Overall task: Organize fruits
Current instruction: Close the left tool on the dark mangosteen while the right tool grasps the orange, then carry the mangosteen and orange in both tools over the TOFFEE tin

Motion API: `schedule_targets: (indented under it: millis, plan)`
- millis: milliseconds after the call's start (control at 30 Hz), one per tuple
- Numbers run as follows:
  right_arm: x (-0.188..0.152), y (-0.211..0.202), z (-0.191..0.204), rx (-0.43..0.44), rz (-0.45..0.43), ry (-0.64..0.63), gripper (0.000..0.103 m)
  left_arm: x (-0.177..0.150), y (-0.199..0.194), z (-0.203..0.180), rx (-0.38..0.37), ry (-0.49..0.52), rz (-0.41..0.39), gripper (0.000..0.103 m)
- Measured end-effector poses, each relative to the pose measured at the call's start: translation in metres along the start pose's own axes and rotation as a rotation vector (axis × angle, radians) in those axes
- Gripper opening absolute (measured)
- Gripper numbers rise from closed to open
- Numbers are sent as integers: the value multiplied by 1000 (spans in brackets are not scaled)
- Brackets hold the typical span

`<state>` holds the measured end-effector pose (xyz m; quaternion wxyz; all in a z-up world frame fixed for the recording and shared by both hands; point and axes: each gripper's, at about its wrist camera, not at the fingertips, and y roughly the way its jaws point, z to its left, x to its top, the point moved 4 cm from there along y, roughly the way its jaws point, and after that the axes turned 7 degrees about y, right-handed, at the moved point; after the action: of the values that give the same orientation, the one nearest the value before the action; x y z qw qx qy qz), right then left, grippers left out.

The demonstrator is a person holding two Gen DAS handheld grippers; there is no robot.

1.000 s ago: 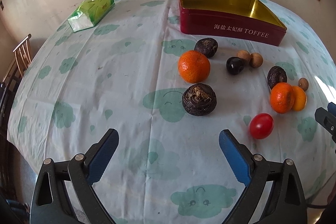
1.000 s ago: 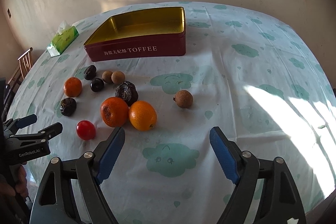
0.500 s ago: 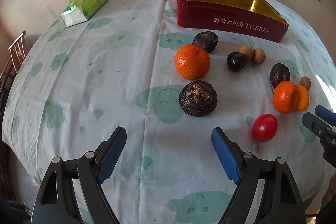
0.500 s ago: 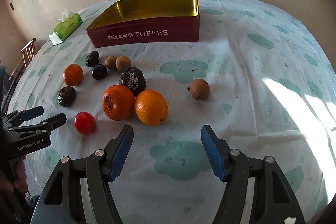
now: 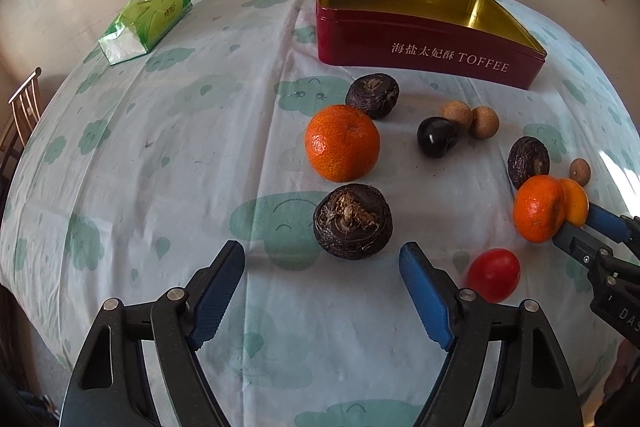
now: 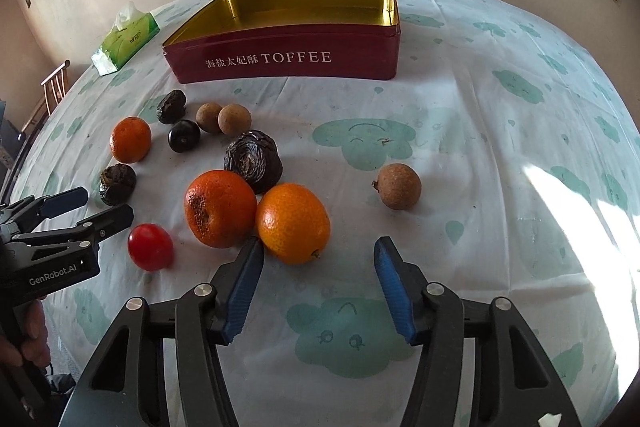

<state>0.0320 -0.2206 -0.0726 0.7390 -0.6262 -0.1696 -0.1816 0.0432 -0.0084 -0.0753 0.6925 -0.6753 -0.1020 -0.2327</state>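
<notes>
Across the table [image 6: 500, 155], spread with a cloud-printed cloth, nothing is yet being seen as sorted: the red toffee tin [image 6: 288, 59] is standing empty at the far side, and every fruit is still lying loose on the cloth in front of it. Beside the tin's left end a green tissue pack [image 5: 146, 21] is being left out of the job. Nearest the right tongs [image 6: 318, 263] a light orange [image 6: 293, 223] is being approached; their jaws have just been closing, yet they are standing apart with nothing gripped, the orange just ahead of the tips. A dark wrinkled fruit [image 5: 352, 221] is being lined up by the left tongs [image 5: 322, 261], likewise parted and empty, jaws lately narrowing. A red tomato [image 5: 494, 275] and small brown longans are waiting too, so the whole task is judged outstanding.
</notes>
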Motion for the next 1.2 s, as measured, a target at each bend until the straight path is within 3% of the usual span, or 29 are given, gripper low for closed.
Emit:
schedule_targets:
  millis: [267,400,600,1200]
  plan:
    - [7,3,6,10,-9,-22,45,8,3,-1,-12,6,-12,71]
    - [7,4,11,28,-6,-34,33,9,1,-4,-35,15,-21,58]
    - [5,5,14,30,-3,-36,33,9,-2,-12,-50,41,-34,40]
    - [4,3,13,33,-3,-21,32,3,-8,-11,-65,41,-29,39]
